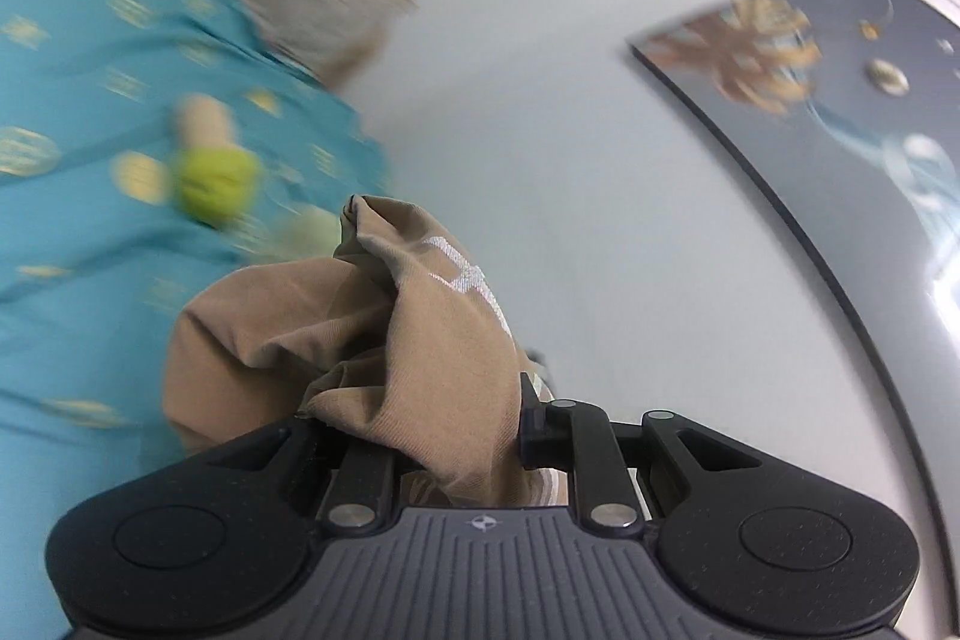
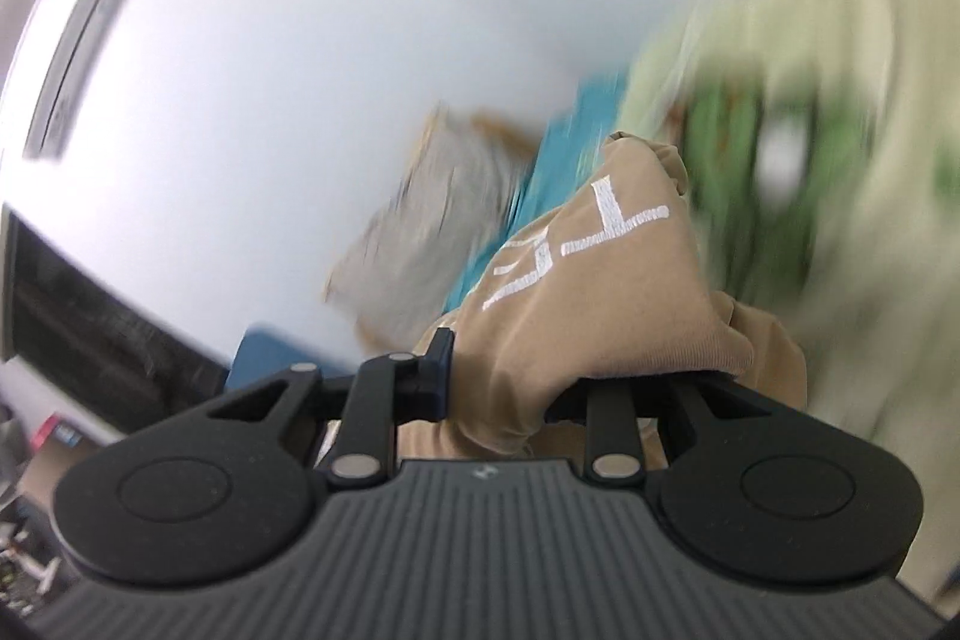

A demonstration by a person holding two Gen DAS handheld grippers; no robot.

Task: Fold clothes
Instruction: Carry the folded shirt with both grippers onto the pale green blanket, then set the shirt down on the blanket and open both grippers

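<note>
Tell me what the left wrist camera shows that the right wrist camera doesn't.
Only the left wrist view shows the framed picture with gold flowers on the wall, and teal fabric with gold motifs filling its left side. Only the right wrist view shows a blurred pale green cloth with green print, and a dark opening at lower left. Both show the tan garment with white lettering, clamped in the left tool and the right tool, against a white wall.
</note>
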